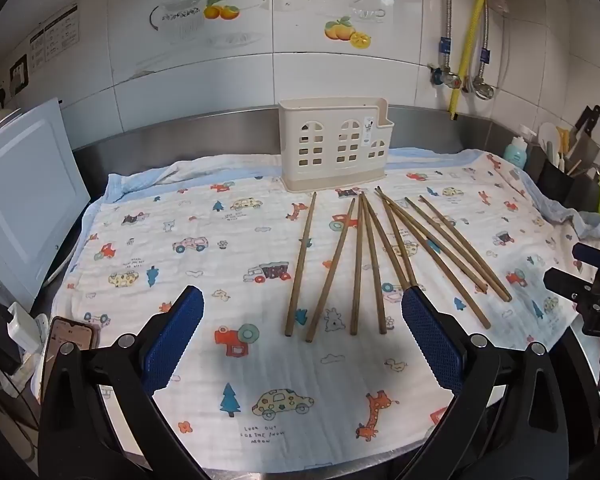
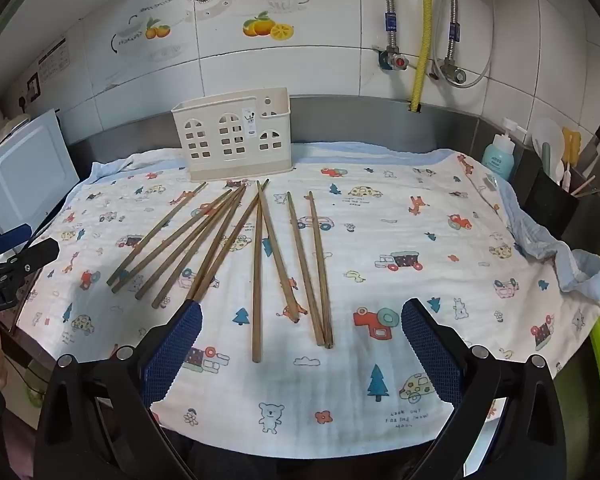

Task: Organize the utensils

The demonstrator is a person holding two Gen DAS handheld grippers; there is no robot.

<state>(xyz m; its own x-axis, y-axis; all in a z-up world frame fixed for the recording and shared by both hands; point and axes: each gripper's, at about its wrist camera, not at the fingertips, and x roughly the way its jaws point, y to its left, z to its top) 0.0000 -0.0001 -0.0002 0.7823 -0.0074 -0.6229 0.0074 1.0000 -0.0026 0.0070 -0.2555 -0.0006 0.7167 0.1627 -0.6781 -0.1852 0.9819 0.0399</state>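
Chopsticks, brown, wooden: a loose fan flat on a printed cloth, far tips gathered toward 12 o'clock, near ends spread toward 6; several cross. Holder, cream plastic with window-shaped cutouts: upright at 12 o'clock of the fan, on the cloth's far edge, just beyond the tips. Left gripper: fingers spread wide, grasping nothing, above the cloth. Right gripper: likewise released and empty, chopstick ends lying under its gap.
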